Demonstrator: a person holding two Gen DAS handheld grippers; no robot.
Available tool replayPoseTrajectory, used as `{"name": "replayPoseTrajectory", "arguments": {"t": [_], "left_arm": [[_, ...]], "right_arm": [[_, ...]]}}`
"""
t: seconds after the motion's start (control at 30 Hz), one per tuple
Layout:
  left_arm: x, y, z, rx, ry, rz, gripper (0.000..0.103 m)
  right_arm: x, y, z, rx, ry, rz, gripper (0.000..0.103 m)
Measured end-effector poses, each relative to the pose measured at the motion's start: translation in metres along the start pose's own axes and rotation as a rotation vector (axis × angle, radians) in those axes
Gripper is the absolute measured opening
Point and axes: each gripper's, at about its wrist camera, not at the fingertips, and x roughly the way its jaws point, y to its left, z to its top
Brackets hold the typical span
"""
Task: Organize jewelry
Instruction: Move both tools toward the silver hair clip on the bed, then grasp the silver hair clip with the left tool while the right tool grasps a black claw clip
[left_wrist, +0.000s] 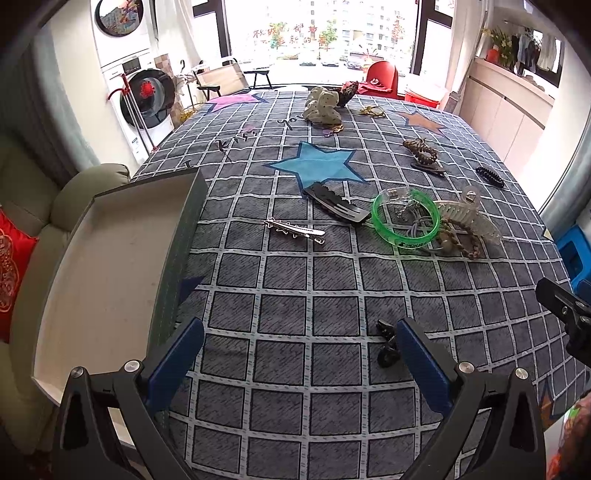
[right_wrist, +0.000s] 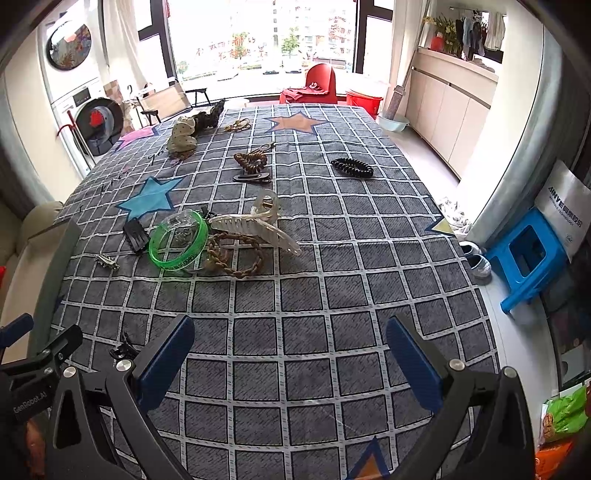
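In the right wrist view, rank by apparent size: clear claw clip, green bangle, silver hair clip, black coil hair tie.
1. Clear claw clip
2. Green bangle
3. Black coil hair tie, though it lies farther away
4. Silver hair clip

The left gripper (left_wrist: 301, 347) hangs low with its blue-padded fingers (left_wrist: 176, 360) spread wide and nothing between them. The right gripper (right_wrist: 290, 347) sits just beside it, level with it, its own blue pads (right_wrist: 413, 360) equally far apart and bare. Both point forward the same way, side by side.
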Motion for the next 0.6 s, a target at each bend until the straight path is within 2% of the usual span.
{"name": "replayPoseTrajectory", "arguments": {"t": [0.6], "left_arm": [[0.011,0.0,-0.001,0.014,0.02,0.017,0.103]], "right_arm": [[0.012,-0.011,0.0,0.028,0.026,0.03,0.103]]}}
